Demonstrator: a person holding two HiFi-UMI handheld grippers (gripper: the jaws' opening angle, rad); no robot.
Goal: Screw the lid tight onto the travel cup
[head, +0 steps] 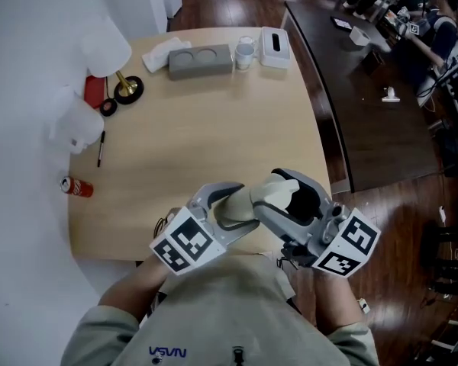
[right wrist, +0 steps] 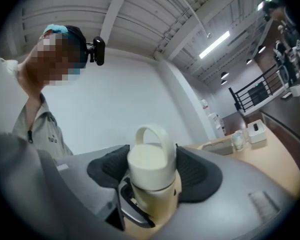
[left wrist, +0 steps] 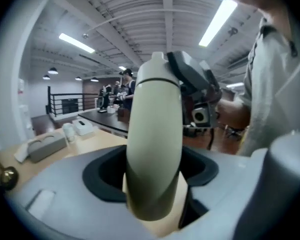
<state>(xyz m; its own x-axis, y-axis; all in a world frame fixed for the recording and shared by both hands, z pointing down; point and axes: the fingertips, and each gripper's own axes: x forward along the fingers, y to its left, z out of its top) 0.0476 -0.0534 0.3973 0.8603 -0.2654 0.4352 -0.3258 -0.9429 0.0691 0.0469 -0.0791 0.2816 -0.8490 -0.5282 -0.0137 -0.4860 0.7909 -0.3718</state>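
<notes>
A cream travel cup [head: 269,195] is held in the air between both grippers, over the table's near edge and close to my chest. My left gripper [head: 240,208] is shut on the cup's body [left wrist: 155,134], which fills the middle of the left gripper view and runs away from the jaws. My right gripper [head: 290,197] is shut on the cup's lid [right wrist: 150,161], a cream cap with a loop handle [right wrist: 152,134] that sits on the cup's mouth. Its black pads [right wrist: 197,176] touch the lid on both sides. The lid's thread is hidden.
The light wooden table [head: 214,143] carries a grey holder with two round recesses [head: 201,59], a clear cup [head: 246,52] and a white tissue box [head: 275,48] at the far edge. A red can [head: 76,187], a pen [head: 101,148] and a brass stand [head: 127,88] lie at the left. A dark desk [head: 366,120] stands to the right.
</notes>
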